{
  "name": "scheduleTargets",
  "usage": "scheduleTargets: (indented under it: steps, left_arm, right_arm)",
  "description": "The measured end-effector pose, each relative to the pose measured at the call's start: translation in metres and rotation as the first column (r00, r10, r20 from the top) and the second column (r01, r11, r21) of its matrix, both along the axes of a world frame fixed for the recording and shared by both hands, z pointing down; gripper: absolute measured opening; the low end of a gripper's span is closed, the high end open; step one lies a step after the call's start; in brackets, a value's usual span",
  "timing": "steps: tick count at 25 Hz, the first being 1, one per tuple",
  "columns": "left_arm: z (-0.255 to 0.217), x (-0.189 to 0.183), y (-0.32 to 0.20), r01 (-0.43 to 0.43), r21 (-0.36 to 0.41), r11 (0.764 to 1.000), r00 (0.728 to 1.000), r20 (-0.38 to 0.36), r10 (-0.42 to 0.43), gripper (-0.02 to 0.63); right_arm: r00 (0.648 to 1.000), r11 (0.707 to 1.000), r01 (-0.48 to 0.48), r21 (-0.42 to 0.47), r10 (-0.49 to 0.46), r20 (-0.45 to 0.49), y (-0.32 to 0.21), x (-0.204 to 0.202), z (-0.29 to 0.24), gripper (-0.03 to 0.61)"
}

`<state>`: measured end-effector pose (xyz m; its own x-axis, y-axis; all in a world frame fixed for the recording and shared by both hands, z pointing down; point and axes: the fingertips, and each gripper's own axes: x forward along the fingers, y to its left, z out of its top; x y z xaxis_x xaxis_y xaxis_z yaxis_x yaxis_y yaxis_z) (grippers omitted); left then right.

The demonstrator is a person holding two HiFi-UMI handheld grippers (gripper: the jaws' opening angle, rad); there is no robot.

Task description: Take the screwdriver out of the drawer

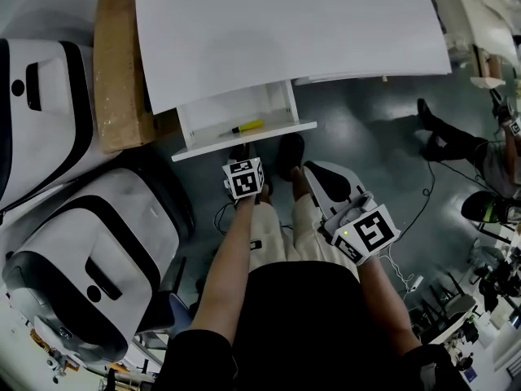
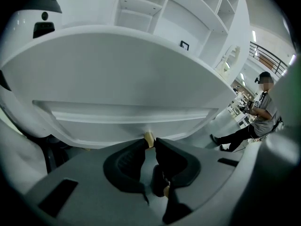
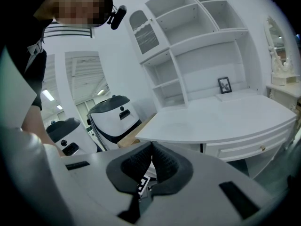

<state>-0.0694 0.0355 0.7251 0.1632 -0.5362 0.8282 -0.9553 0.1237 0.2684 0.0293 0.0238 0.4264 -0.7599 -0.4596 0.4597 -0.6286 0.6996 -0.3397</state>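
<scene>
The white desk's drawer (image 1: 244, 143) stands pulled out, and a screwdriver (image 1: 248, 126) with a yellow handle lies inside it toward the front. My left gripper (image 1: 242, 155) is at the middle of the drawer front. In the left gripper view its jaws (image 2: 149, 142) are closed on the small brass knob (image 2: 149, 136) of the drawer front (image 2: 127, 119). My right gripper (image 1: 311, 171) hangs to the right, below the drawer and away from it. It is shut and holds nothing (image 3: 151, 150).
Two large white-and-black machines (image 1: 73, 251) (image 1: 32, 96) stand at the left, with a brown board (image 1: 118, 72) against the desk's side. A person (image 1: 456, 145) sits at the right; cables (image 1: 423, 202) lie on the dark floor. A white shelf unit (image 3: 197, 46) rises above the desk.
</scene>
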Motion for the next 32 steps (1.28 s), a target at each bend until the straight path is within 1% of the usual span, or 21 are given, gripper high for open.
scheduleTargets:
  steps: [7, 11, 13, 17, 22, 26, 32]
  left_arm:
    - [0.001, 0.006, 0.019, 0.014, -0.021, 1.0, 1.0, 0.003, -0.014, 0.084]
    - [0.0, 0.009, 0.026, 0.027, -0.013, 1.0, 1.0, 0.003, -0.027, 0.084]
    - [-0.001, 0.011, 0.03, 0.025, -0.004, 1.0, 1.0, 0.011, -0.025, 0.084]
    - [-0.001, 0.015, 0.038, 0.053, 0.001, 0.999, 0.999, 0.012, -0.053, 0.084]
    - [-0.001, 0.017, 0.046, 0.059, 0.032, 0.998, 0.998, 0.02, -0.06, 0.084]
    - [-0.001, 0.022, 0.055, 0.087, 0.03, 0.996, 0.996, 0.019, -0.087, 0.083]
    - [-0.003, 0.027, 0.07, 0.083, 0.021, 0.996, 0.996, 0.029, -0.084, 0.083]
  right_arm:
    - [1.0, 1.0, 0.017, 0.007, -0.017, 0.008, -0.002, 0.008, -0.005, 0.018]
    - [0.999, 0.999, 0.043, 0.006, -0.043, 0.014, 0.0, 0.015, -0.006, 0.018]
    - [0.997, 0.998, 0.069, 0.004, -0.069, 0.013, 0.002, 0.018, -0.007, 0.018]
    - [0.992, 0.992, 0.127, -0.001, -0.127, 0.011, 0.007, 0.024, -0.008, 0.018]
    - [0.982, 0.982, 0.187, 0.003, -0.187, 0.011, 0.008, 0.034, -0.008, 0.018]
    - [0.974, 0.974, 0.228, -0.003, -0.228, 0.011, 0.009, 0.044, -0.006, 0.018]
    - [0.956, 0.957, 0.292, -0.002, -0.292, 0.014, 0.011, 0.052, -0.007, 0.018]
